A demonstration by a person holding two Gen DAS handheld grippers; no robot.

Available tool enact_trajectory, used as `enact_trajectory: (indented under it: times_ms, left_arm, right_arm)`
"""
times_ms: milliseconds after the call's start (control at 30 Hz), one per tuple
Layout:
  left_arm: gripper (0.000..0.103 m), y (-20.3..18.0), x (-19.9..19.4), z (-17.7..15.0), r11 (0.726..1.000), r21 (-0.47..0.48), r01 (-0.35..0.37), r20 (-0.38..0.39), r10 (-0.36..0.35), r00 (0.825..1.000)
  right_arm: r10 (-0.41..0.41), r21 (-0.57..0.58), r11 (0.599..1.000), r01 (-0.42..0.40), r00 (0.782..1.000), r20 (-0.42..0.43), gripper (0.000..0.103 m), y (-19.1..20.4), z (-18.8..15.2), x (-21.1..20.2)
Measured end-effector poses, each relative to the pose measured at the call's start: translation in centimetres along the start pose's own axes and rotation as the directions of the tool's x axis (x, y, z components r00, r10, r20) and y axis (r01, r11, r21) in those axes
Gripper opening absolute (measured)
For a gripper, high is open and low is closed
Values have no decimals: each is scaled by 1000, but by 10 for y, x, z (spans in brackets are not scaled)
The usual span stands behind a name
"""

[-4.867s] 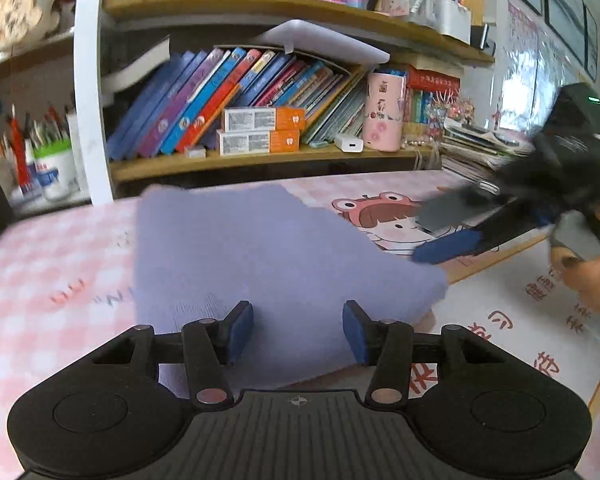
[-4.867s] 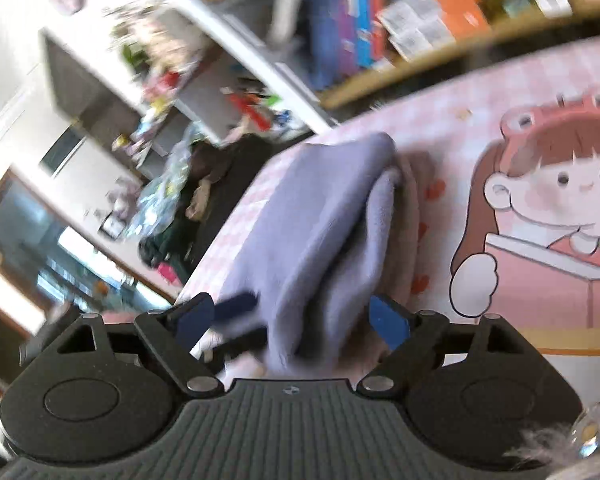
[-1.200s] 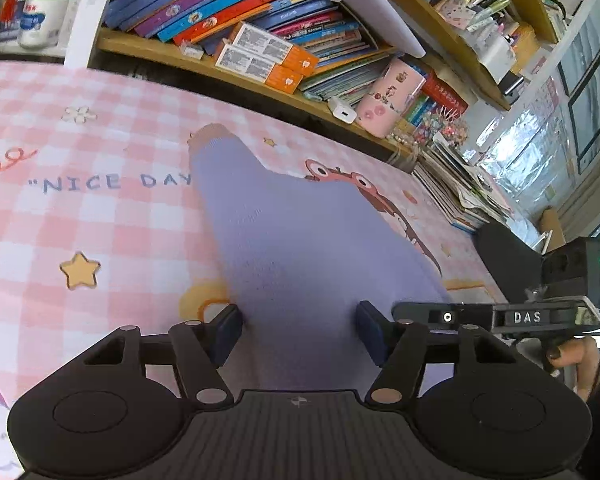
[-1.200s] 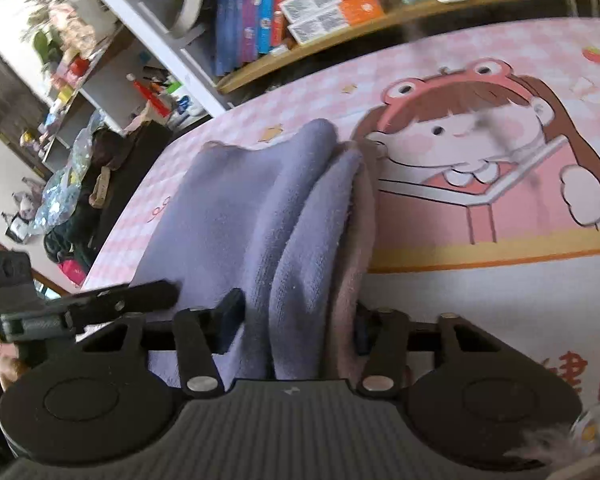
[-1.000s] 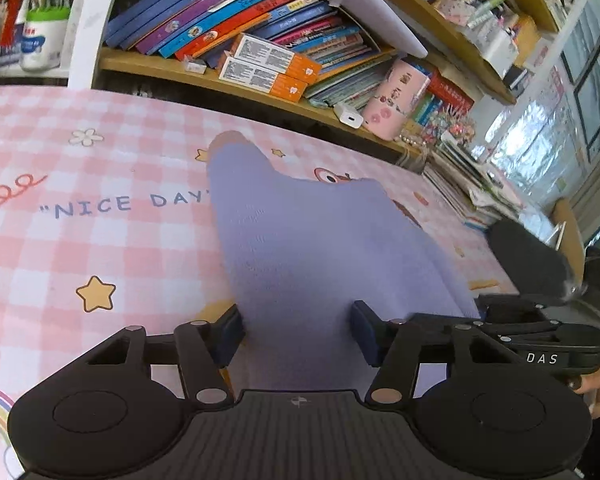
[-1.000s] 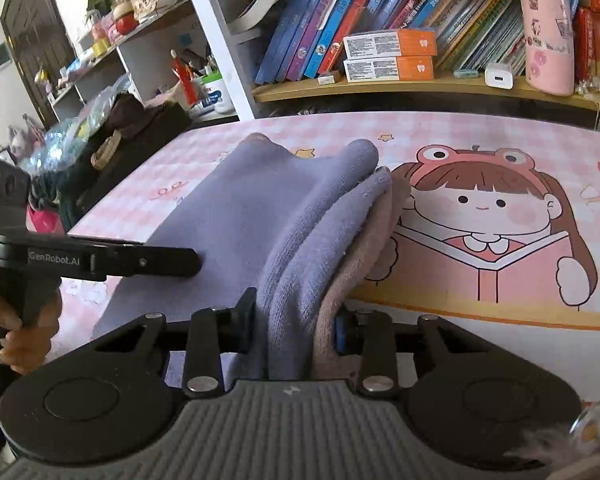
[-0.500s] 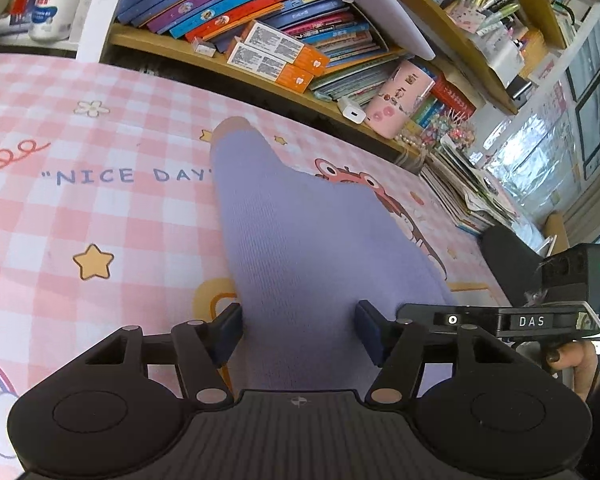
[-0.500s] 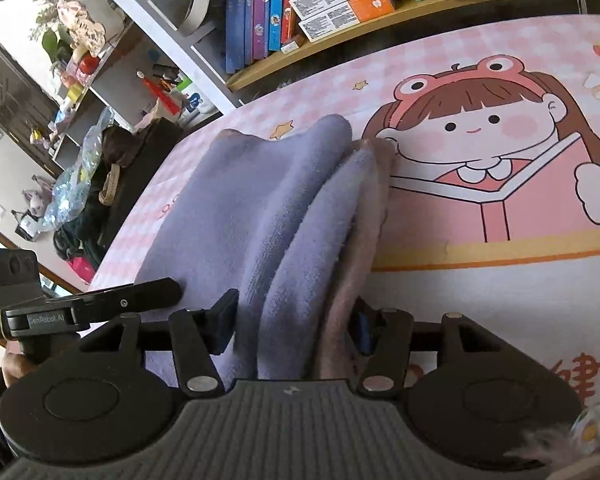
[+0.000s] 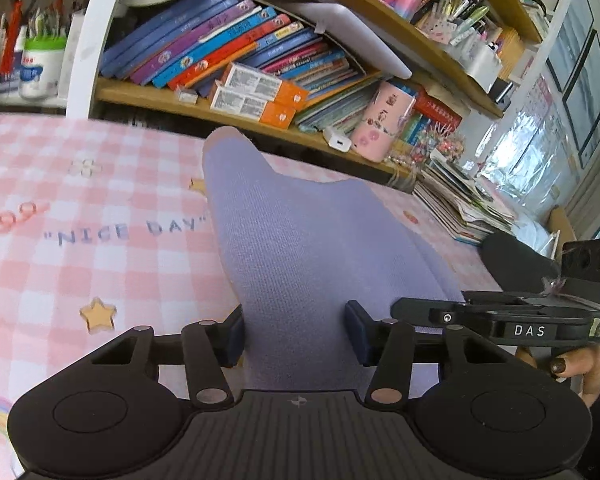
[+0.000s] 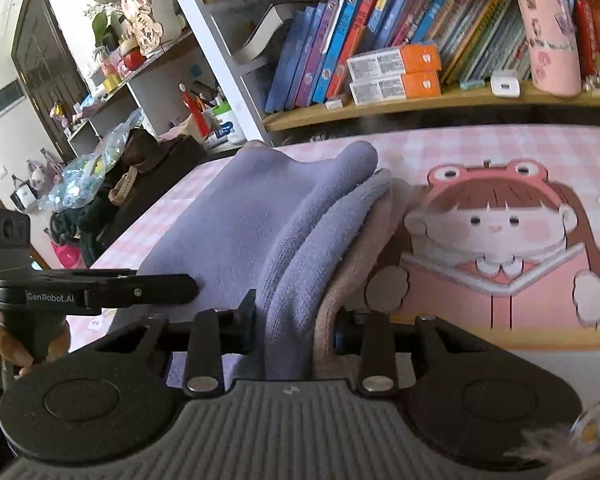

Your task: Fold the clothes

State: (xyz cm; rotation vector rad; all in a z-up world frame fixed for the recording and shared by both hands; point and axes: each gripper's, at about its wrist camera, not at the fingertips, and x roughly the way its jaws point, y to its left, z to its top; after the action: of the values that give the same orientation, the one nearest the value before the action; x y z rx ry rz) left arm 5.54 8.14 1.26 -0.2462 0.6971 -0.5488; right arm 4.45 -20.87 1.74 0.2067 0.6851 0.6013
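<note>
A folded purple garment (image 9: 312,248) lies on the pink checked table mat (image 9: 60,200), with a pinkish-beige layer (image 10: 364,264) under its right side. My left gripper (image 9: 296,336) has the near end of the garment filling the gap between its pads; the jaws are closing and both pads touch cloth. My right gripper (image 10: 294,320) is closing on the stacked folds (image 10: 240,232), which bulge up between its pads. Each gripper shows side-on in the other's view: the right gripper (image 9: 404,308) at the cloth's right edge, the left gripper (image 10: 188,284) at its left edge.
A bookshelf (image 9: 240,60) with books, orange boxes and a pink cup runs along the far table edge. A magazine stack (image 9: 460,204) lies at the right. Dark bags (image 10: 112,200) sit off the table's left side. A cartoon girl print (image 10: 496,220) covers the mat right of the cloth.
Both pairs of jaws have narrowed on the cloth over the last half second. The folds between the right pads look more squeezed. The garment lies in the same place.
</note>
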Motion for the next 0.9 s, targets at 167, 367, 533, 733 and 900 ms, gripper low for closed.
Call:
enact_trajectory:
  times_ms: [167, 367, 533, 733, 900]
  left_arm:
    - [50, 9, 14, 25, 1000, 6, -16, -1, 16, 1000]
    - [50, 28, 48, 67, 999, -21, -34, -18, 34, 999]
    - [50, 41, 83, 96, 997, -46, -61, -10, 61, 998]
    - [50, 54, 112, 116, 994, -83, -66, 42, 70, 997]
    - [50, 61, 129, 122, 992, -100, -71, 60, 78, 995]
  right_arm:
    - [-26, -63, 998, 26, 1000, 8, 31, -1, 26, 20]
    - [-34, -49, 998, 34, 999, -6, 31, -27, 72, 57]
    - [-62, -38, 997, 62, 998, 0, 31, -50, 103, 87]
    - [-63, -21, 998, 63, 998, 7, 31, -76, 131, 112]
    - [-73, -40, 996, 74, 997, 12, 31, -89, 143, 128]
